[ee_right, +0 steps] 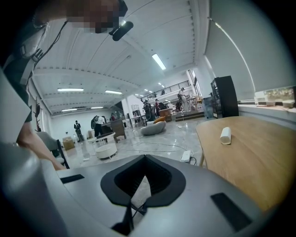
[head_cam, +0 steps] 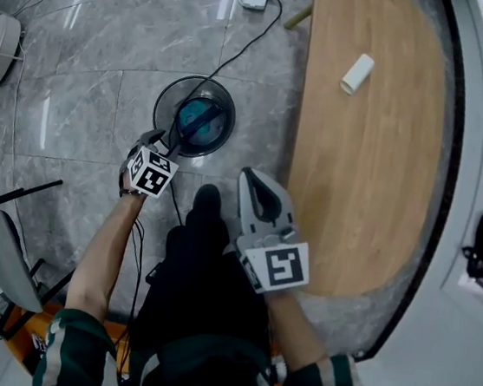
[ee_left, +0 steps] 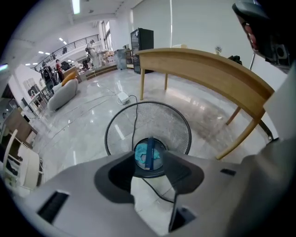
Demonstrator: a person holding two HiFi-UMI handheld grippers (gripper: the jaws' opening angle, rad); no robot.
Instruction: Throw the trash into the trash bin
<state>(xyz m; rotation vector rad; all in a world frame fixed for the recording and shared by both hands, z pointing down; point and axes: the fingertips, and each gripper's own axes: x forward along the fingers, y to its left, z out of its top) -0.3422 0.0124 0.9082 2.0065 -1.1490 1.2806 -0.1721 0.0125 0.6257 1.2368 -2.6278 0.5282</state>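
We list one trash bin (head_cam: 158,108) (ee_left: 163,121): round, black wire mesh, upright on the grey floor, with crumpled teal trash (head_cam: 199,121) (ee_left: 139,155) at its bottom. One white paper roll (head_cam: 357,73) (ee_right: 225,135) lies on the wooden table (head_cam: 365,185) (ee_right: 259,166).

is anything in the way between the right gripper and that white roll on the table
Nothing visible is. The right gripper sits at the near edge of the table, and only bare wooden tabletop lies between it and the white roll, which lies alone farther along.
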